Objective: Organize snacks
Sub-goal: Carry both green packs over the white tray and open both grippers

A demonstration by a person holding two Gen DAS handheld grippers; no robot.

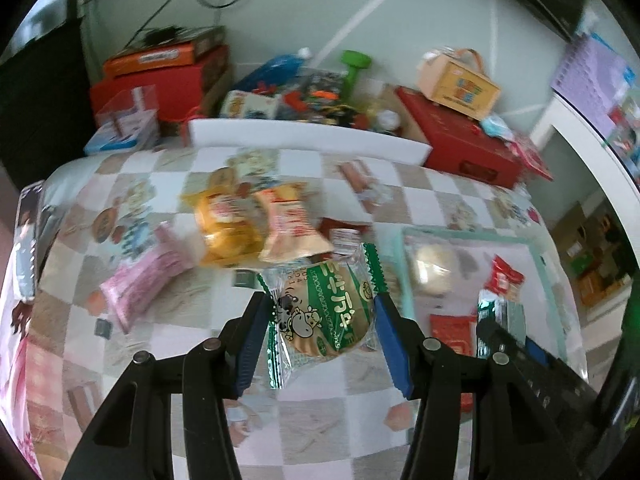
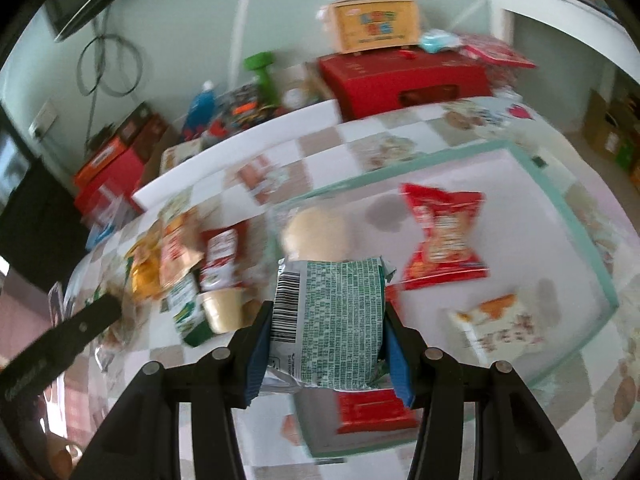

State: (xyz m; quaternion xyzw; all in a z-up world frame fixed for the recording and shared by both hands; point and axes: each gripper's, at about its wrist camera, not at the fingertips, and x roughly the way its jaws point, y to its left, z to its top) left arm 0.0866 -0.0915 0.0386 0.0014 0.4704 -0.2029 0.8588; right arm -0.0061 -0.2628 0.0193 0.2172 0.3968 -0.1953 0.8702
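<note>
A: What does the left gripper (image 1: 322,308) have?
B: Its jaws are clenched on a green-striped cookie packet (image 1: 320,312); just ahead lie an orange snack bag (image 1: 224,228) and a peach packet (image 1: 290,226), and to its right is the green-rimmed tray (image 1: 460,234).
A: And the right gripper (image 2: 328,320)?
B: It grips a green-printed packet (image 2: 336,320) over the tray's (image 2: 580,236) near edge; beyond, in the tray, lies a red snack bag (image 2: 440,240).

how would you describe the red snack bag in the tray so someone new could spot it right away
Find the shallow tray with the pale green rim on the checkered tablecloth. Inside it, toward the far right, lies a red crinkled snack bag, pinched at the middle like a bow. It is the only bright red puffy bag there; the pale packet nearer the camera is whitish with orange.
</note>
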